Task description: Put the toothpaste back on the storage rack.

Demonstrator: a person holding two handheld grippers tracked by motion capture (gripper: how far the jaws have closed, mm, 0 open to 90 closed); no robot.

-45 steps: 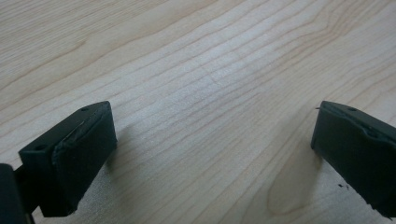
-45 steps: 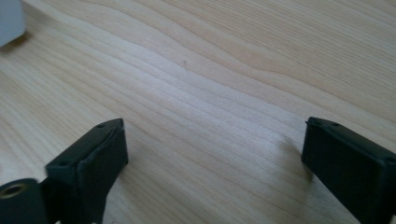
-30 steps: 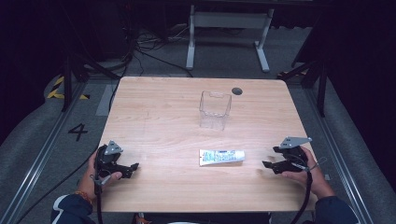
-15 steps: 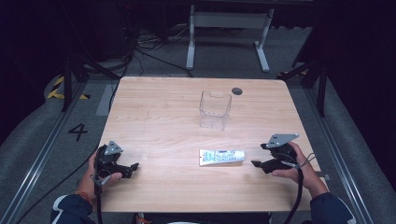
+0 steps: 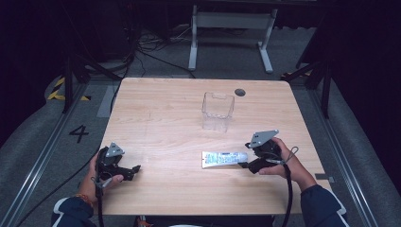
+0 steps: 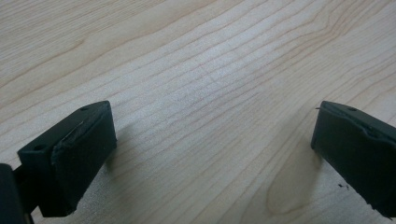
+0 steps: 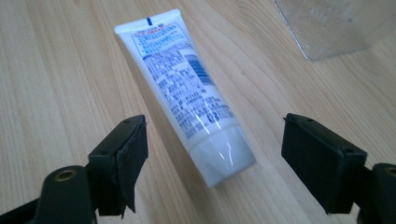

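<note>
Two claws are at work on our bench (image 5: 156,113); going left to right, our left claw (image 5: 134,170) rests at the near left, released, its jaws spread over bare wood and nothing between them; it sits where it sat a second ago, so it takes no part yet. Next comes the white tube (image 5: 224,158), lying flat at near centre with its cap toward the right; beyond it, toward the far side, stands the clear container (image 5: 217,111), upright and apart from the tube. Our right claw (image 5: 245,164) has slid leftward from the near right edge within the last second and now sits at the cap end; in the right gripper view its jaws stand wide on either side of the cap, not yet touching it, so we judge a grasp of the tube is being lined up. For room, the bench lies open to the left and far left; the near edge is close to both hands; the container is the one obstacle, on the far side.
</note>
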